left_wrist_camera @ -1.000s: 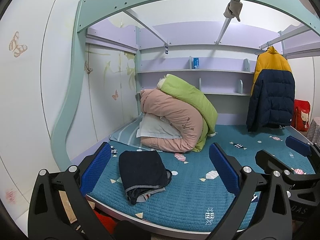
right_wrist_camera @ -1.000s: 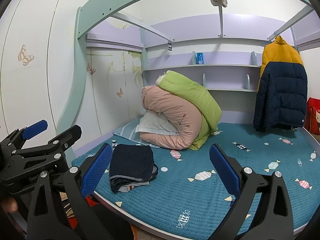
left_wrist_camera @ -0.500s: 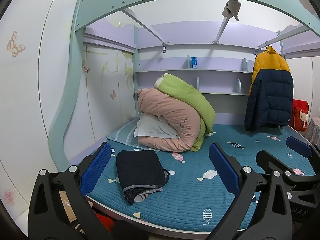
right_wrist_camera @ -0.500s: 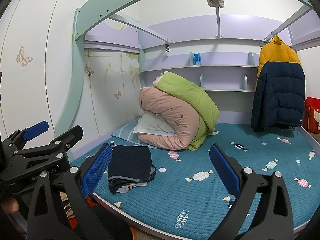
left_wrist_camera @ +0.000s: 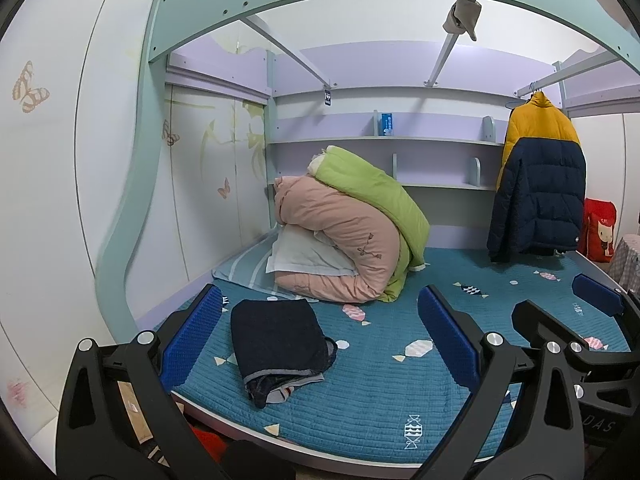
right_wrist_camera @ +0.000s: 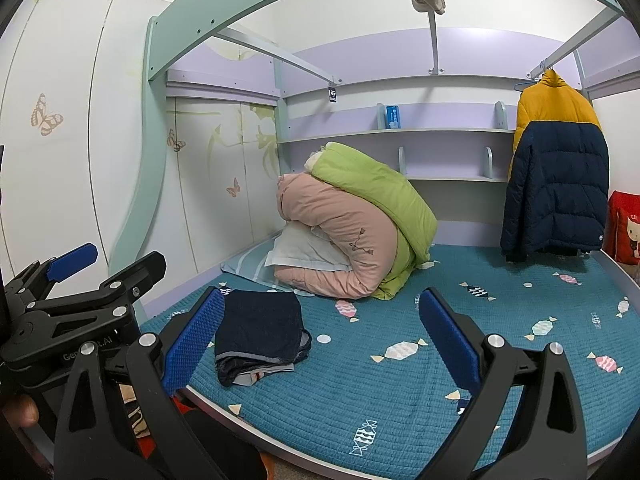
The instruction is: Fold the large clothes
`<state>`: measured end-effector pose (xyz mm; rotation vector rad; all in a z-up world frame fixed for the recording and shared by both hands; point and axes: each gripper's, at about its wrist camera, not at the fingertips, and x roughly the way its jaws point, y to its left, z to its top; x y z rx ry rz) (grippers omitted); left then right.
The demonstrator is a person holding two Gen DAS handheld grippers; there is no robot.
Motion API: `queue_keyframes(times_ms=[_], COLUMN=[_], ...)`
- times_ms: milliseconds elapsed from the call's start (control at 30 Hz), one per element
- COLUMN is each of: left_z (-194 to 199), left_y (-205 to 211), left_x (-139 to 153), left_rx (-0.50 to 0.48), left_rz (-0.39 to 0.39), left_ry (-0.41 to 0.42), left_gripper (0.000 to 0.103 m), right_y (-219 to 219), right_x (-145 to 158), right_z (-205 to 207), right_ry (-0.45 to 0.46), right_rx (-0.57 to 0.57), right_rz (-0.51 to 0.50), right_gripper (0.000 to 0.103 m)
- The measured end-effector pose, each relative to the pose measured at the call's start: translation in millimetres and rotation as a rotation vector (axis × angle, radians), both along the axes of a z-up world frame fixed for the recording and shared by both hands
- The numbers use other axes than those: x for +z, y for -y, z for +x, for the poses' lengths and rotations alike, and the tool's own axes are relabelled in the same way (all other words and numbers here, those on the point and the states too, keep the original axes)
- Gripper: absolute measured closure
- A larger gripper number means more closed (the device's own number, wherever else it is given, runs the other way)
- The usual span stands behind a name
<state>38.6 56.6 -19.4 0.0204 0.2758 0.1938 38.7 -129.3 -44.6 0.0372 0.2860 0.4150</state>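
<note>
Folded dark garment low and left of both our grippers, neither touching it.

Left wrist view: our left gripper is spread wide and empty; the folded dark garment lies on the teal bed cover between its pads, toward the left one, long axis running near to far. Right wrist view: our right gripper also gapes wide, empty; the garment sits just beside its left pad, so we judge the left gripper nearer.

A child's bedroom at home; bunk bed (candy-print cover), rolled quilts, butterfly-painted wardrobe, hanging jacket
</note>
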Motion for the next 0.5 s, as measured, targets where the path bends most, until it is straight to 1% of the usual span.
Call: queue_keyframes(times_ms=[500], left_z=[0.6], left_y=[1.1], left_x=[0.3], left_rx=[0.005], left_rz=[0.006], left_ry=[0.004], left_gripper=[0.005], right_y=[-3.9], right_x=[-0.5], right_z=[-0.1], right_ry=[0.006], right_rx=[-0.005], right_rz=[0.001], right_gripper=[0.009])
